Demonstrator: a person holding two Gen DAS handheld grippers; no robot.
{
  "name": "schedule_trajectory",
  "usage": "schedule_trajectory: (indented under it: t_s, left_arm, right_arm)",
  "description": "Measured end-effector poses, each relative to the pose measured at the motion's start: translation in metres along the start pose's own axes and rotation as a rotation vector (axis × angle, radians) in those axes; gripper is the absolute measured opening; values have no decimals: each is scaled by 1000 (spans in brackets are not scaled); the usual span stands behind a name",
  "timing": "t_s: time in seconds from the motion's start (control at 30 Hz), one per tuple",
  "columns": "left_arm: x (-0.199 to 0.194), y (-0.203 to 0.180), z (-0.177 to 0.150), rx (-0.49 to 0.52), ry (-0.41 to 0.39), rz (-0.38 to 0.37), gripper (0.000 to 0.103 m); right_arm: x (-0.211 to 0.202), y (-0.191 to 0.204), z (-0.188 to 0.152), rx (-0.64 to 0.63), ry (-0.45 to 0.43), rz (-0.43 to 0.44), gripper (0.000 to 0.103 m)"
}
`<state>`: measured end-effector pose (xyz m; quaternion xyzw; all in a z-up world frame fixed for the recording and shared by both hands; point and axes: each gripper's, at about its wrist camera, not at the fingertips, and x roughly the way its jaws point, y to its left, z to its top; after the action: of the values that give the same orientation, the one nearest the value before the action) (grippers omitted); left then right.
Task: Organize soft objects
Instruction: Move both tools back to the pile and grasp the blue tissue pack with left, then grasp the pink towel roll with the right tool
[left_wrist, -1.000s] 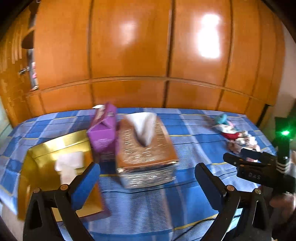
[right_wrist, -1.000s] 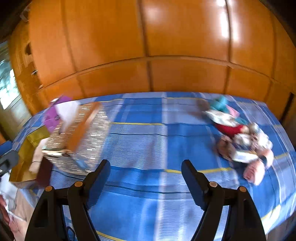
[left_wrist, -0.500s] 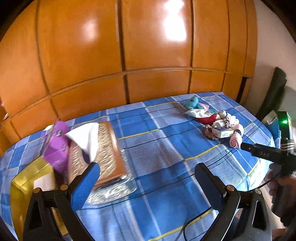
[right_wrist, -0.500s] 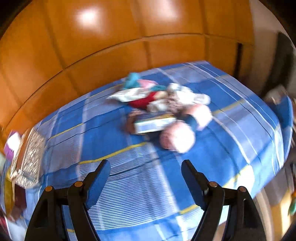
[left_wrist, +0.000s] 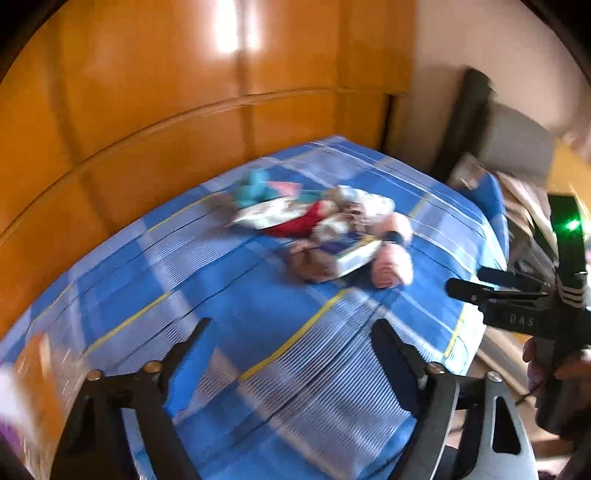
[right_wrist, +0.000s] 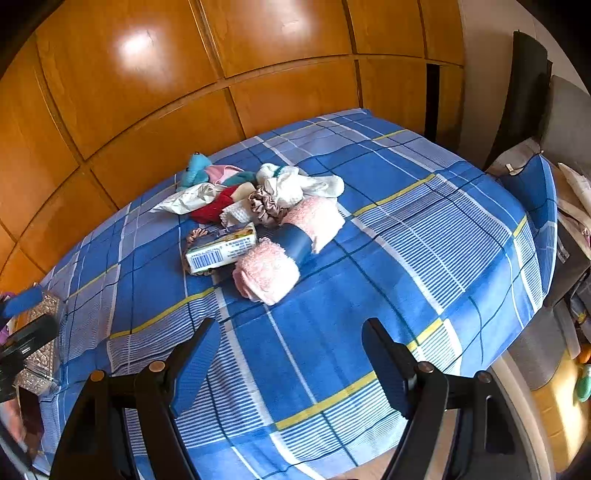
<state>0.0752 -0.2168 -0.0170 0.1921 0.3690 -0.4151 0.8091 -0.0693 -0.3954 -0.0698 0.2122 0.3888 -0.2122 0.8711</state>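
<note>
Soft objects (right_wrist: 258, 218) lie heaped ahead of, seemingly beyond, empty fingers (right_wrist: 195, 365).

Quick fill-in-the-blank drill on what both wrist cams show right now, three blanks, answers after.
1. The pink towel roll has a ____ band around its middle.
2. Both the left gripper and the right gripper have their jaws ____.
3. The barcoded box lies on a checked cloth that is mostly ____.

Answers: blue; open; blue
</note>
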Motion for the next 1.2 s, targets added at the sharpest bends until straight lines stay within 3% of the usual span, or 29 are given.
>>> schedule_trajectory:
  t_s: [0.17,0.4,0.47,0.57,0.8,0.87,1.0,1.2]
  left_arm:
    - [58,-25,33,118,74,-87,73]
    - [120,-42,69,221,157,-100,73]
    - [134,-45,76,244,179,-101,66]
    - [153,-49,81,292,229,-129,66]
    - [186,-46,84,285,311,-203,66]
    - [183,-43,83,258,294,-234,59]
    - [159,-36,71,194,215,-261,58]
    - [110,-7,38,34,94,-167,58]
  right_arm:
    - [1,-9,0,-16,1,1,80]
    - [12,-30,-1,13,32,-5,80]
    - [17,-38,0,32,42,-3,80]
    - [22,-46,-1,56,51,-1,80]
    - [31,-55,-1,75,61,-1,80]
    - [32,-57,0,79,60,-1,80]
    - [36,-57,4,86,61,3,80]
    - [51,-51,17,107,84,37,80]
